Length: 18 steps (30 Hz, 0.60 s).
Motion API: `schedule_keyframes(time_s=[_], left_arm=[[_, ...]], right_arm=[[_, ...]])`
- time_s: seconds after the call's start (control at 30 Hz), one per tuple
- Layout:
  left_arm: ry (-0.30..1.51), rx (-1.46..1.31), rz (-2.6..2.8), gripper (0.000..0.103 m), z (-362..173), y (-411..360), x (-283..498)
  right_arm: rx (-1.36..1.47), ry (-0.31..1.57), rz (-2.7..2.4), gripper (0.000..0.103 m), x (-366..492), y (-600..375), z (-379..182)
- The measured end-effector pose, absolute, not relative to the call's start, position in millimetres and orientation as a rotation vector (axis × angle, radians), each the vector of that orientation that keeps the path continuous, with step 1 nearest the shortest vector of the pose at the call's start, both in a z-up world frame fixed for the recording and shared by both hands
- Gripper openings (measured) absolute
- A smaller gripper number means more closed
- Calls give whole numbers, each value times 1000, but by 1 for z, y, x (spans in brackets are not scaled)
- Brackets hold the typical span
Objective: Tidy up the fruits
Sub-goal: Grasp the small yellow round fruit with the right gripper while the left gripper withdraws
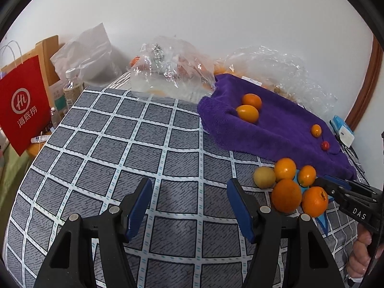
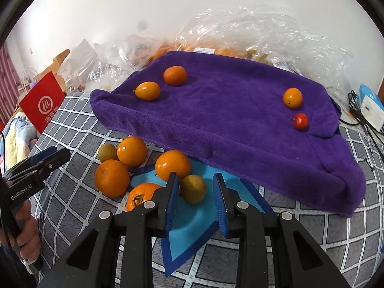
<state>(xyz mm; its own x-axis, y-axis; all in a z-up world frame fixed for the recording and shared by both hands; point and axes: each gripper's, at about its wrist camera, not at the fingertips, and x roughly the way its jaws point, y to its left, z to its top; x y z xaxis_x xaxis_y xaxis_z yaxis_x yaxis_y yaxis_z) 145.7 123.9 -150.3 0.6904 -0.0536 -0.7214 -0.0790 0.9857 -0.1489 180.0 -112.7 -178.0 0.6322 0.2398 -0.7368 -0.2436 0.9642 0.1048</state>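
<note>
A purple towel point(image 2: 240, 120) point(image 1: 283, 124) covers a raised box. On it lie two oranges point(image 2: 174, 75), point(image 2: 147, 91) at the far left, and a small orange point(image 2: 292, 98) and a red fruit point(image 2: 301, 121) at the right. Several oranges point(image 2: 132, 151) and yellowish fruits point(image 2: 193, 189) are piled on and beside a blue star-shaped mat point(image 2: 192, 223) in front of the towel; they also show in the left wrist view point(image 1: 285, 195). My right gripper point(image 2: 195, 201) is open and empty, just before the yellowish fruit. My left gripper point(image 1: 189, 204) is open and empty above the checked cloth.
The checked grey cloth point(image 1: 120, 156) covers the table. Clear plastic bags point(image 1: 168, 72) with more fruit stand behind the towel. A red paper bag point(image 1: 21, 105) and bottles point(image 1: 72, 88) stand off the left edge. A blue-white box point(image 2: 370, 105) and cables lie at the far right.
</note>
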Motion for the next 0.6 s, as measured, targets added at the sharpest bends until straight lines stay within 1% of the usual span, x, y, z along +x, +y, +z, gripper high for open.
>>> schedule_keyframes(time_s=[0.03, 0.17, 0.33, 0.5, 0.6], left_arm=[[812, -179, 17, 63, -151, 125, 146], [836, -185, 15, 63, -154, 125, 149], [860, -167, 12, 63, -157, 121, 150], [875, -142, 28, 63, -159, 120, 151], [884, -142, 26, 63, -160, 120, 152]], right_arm=[[-8, 845, 283, 22, 180, -112, -179], [-46, 824, 251, 21, 171, -115, -177], [-52, 789, 174, 22, 151, -148, -173], [-95, 821, 141, 22, 149, -166, -185], [-98, 819, 143, 25, 151, -165, -190]])
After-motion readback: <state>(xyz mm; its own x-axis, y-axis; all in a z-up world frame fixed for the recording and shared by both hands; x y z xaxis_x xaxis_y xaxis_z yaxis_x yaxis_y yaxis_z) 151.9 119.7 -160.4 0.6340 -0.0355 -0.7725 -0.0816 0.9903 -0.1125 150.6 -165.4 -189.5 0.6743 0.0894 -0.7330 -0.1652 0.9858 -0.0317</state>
